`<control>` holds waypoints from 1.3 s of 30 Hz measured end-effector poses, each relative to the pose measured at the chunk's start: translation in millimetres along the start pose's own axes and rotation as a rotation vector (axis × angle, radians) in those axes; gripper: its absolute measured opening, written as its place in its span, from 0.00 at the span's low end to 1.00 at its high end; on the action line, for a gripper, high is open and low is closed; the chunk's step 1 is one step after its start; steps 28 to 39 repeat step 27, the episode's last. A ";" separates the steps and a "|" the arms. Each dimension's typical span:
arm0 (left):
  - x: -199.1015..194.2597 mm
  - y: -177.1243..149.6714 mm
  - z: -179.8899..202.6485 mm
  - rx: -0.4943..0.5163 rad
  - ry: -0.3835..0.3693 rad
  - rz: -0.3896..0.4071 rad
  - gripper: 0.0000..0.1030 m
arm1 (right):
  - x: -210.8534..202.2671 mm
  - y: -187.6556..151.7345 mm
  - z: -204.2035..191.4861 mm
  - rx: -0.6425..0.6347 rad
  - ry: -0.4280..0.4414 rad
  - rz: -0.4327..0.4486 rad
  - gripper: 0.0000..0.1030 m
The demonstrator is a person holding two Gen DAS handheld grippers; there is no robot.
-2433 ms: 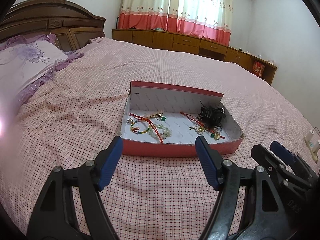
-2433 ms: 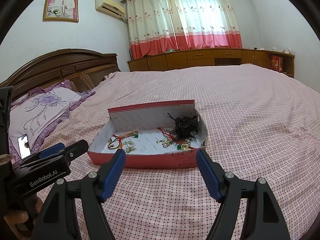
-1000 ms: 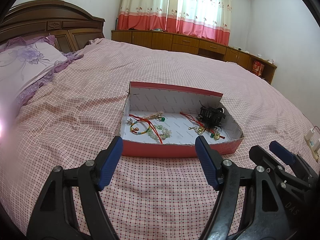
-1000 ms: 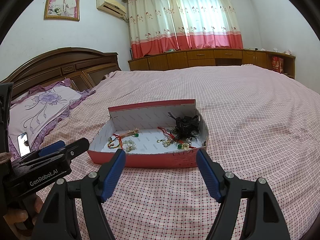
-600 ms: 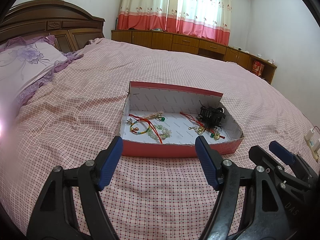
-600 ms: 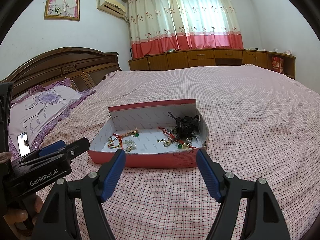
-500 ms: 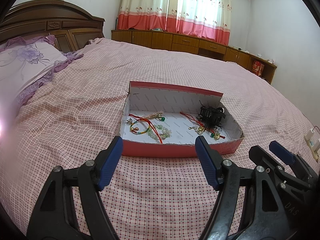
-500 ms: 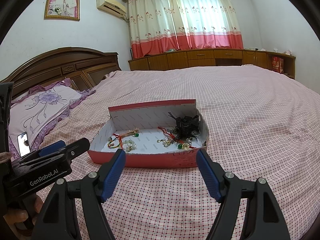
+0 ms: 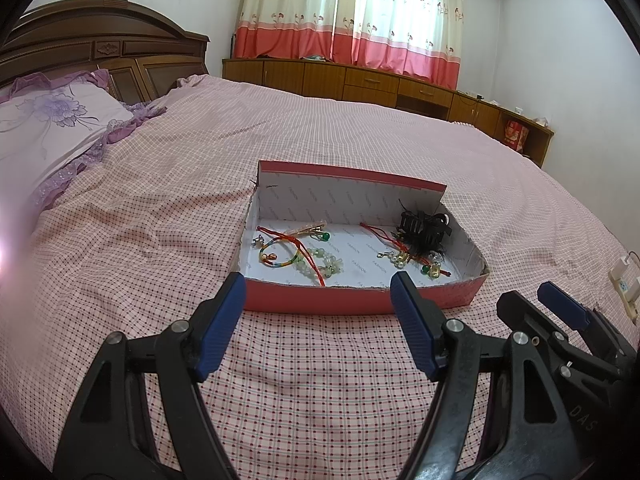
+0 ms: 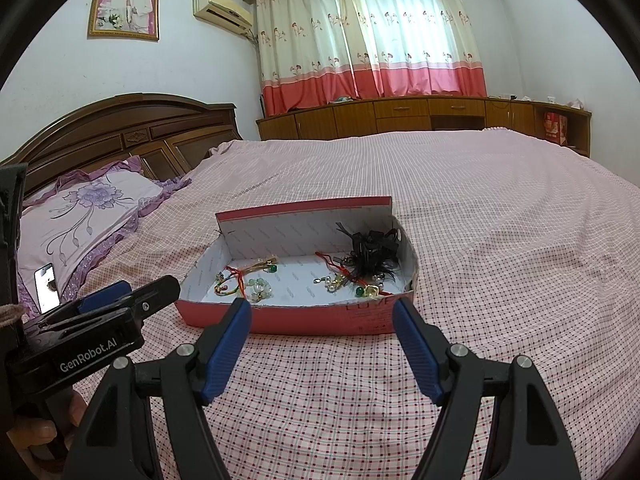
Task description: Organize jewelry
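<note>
A shallow red cardboard box (image 9: 360, 300) (image 10: 320, 320) with a white lining sits on the pink checked bed. Its left half holds a rainbow bracelet with red cord (image 9: 280, 254) (image 10: 228, 286) and pale green beads (image 9: 326, 262). Its right half holds a black hair clip (image 9: 424, 226) (image 10: 372, 246) and small gold and green charms (image 9: 430, 269). My left gripper (image 9: 318, 320) is open and empty just in front of the box. My right gripper (image 10: 322, 338) is open and empty, also just in front of the box, and shows at the left wrist view's right edge (image 9: 560, 320).
A purple flowered pillow (image 10: 80, 216) and a wooden headboard (image 9: 100, 48) lie to the left. A phone (image 10: 46, 288) rests on the pillow's edge. Low wooden cabinets (image 10: 420, 116) line the far wall under the curtains. A power strip (image 9: 624, 280) lies at the bed's right.
</note>
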State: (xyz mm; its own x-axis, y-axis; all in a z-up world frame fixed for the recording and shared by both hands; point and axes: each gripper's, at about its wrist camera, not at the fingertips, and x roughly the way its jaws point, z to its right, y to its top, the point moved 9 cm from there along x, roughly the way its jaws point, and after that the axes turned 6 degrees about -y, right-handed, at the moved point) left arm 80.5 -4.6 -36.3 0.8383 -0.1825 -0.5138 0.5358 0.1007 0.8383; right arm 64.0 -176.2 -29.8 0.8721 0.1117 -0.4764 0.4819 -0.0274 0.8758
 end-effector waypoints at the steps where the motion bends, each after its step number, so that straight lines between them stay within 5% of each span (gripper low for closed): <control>1: 0.2 0.0 0.1 0.000 0.000 0.000 0.65 | 0.4 0.2 -0.2 0.000 0.000 0.000 0.73; 39: 9.8 -8.5 -3.1 0.002 0.004 -0.030 0.65 | -0.1 -2.0 1.0 -0.002 -0.001 -0.003 0.73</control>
